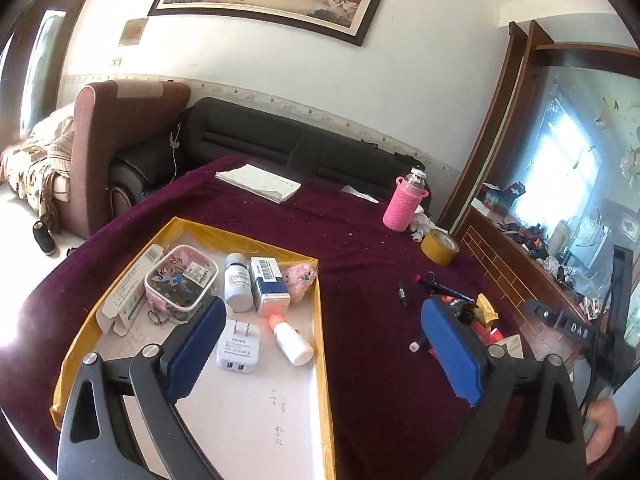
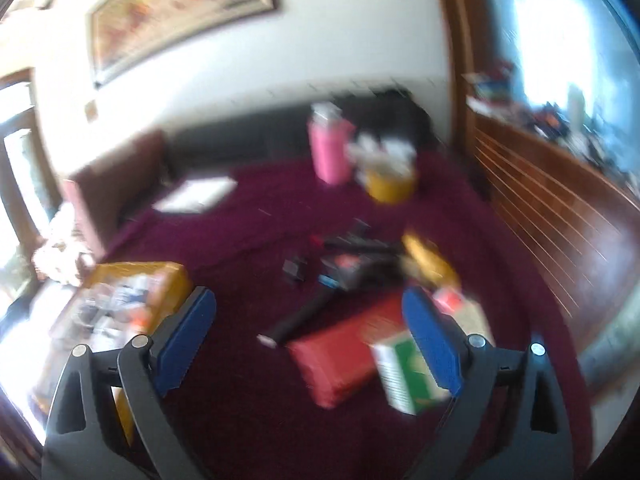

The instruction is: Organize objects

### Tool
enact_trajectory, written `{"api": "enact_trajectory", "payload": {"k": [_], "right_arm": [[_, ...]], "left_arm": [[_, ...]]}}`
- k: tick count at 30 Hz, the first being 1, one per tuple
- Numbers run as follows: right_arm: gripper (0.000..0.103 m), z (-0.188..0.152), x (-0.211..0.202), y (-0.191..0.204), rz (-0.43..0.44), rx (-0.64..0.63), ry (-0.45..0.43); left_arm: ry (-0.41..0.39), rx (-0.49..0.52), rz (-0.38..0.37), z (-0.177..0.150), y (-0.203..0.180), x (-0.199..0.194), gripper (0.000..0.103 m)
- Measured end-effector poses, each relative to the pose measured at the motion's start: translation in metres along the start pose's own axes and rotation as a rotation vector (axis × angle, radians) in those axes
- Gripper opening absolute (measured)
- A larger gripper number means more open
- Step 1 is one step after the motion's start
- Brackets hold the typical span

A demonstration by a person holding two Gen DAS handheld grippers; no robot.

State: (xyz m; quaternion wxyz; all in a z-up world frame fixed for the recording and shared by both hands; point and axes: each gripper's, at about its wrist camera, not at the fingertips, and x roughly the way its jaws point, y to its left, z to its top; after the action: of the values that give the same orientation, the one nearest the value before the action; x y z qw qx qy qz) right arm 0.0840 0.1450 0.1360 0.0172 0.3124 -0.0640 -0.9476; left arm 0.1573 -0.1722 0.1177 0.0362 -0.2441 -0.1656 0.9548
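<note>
A yellow-rimmed tray [image 1: 320, 320] on the purple cloth holds a white charger [image 1: 238, 350], a small white bottle with an orange tip [image 1: 290, 340], a white pill bottle [image 1: 238, 286], a blue-and-white box [image 1: 269, 286], a cartoon tin [image 1: 180, 278] and a pink item [image 1: 302, 280]. My left gripper [image 1: 320, 346] is open and empty above the tray's right edge. My right gripper [image 2: 310, 346] is open and empty, above a red packet [image 2: 336, 356] and a green-and-white box [image 2: 404, 376]. The right wrist view is blurred.
A pile of small loose items [image 1: 456, 308] lies right of the tray. A pink bottle [image 1: 404, 206], a yellow tape roll [image 1: 439, 246] and folded papers [image 1: 258, 182] sit at the back. A dark sofa [image 1: 256, 140] stands behind, a wooden cabinet [image 1: 516, 264] at right.
</note>
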Motion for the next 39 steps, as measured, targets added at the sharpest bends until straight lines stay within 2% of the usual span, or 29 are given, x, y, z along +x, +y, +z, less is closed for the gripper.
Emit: {"api": "enact_trajectory", "payload": {"k": [5,9,12,15,17,19,20,23,26,28,30,34,36,39], "right_arm": [[0.095,0.022,0.028,-0.072,-0.077,0.086,0.104],[0.095,0.029,0.063,-0.114,-0.064,0.173,0.184],[0.095,0.031,0.088,-0.134,-0.139,0.205,0.217],[0.095,0.039,0.114,-0.142,-0.151,0.199,0.248],[0.095,0.055,0.123,-0.134,-0.156,0.161,0.234],[0.095,0.071,0.135,-0.126,-0.120,0.134,0.229],[0.095,0.078,0.146,-0.124,-0.113,0.119,0.257],[0.095,0.088,0.198,-0.128,-0.203,0.109,0.401],[0.093,0.079,0.232,-0.129,-0.093,0.161,0.499],[0.093,0.071,0.241,-0.113,0.059,0.171,0.534],[0.093,0.058,0.241,-0.084,0.187,0.125,0.584],[0.093,0.030,0.217,-0.015,0.370,-0.076,0.659],[0.093,0.016,0.198,0.011,0.432,-0.155,0.691],[0.093,0.012,0.164,0.027,0.491,-0.226,0.645]], "left_arm": [[0.064,0.017,-0.020,-0.018,-0.011,0.008,0.096],[0.080,0.037,-0.029,-0.022,-0.019,0.003,0.096],[0.078,0.063,-0.034,-0.022,-0.025,-0.001,0.096],[0.084,0.063,-0.033,-0.022,-0.027,-0.003,0.096],[0.084,0.054,-0.035,-0.021,-0.026,-0.005,0.096],[0.086,0.050,-0.029,-0.020,-0.025,-0.005,0.096],[0.085,0.047,-0.026,-0.019,-0.025,-0.006,0.096],[0.085,0.053,-0.012,-0.017,-0.023,-0.007,0.096],[0.081,0.063,-0.002,-0.015,-0.021,-0.007,0.096],[0.083,0.065,-0.002,-0.014,-0.021,-0.002,0.096],[0.098,0.062,-0.013,-0.015,-0.022,0.004,0.096],[0.122,0.070,-0.037,-0.021,-0.024,0.013,0.096],[0.132,0.072,-0.048,-0.023,-0.024,0.016,0.096],[0.136,0.067,-0.062,-0.025,-0.023,0.016,0.096]]}}
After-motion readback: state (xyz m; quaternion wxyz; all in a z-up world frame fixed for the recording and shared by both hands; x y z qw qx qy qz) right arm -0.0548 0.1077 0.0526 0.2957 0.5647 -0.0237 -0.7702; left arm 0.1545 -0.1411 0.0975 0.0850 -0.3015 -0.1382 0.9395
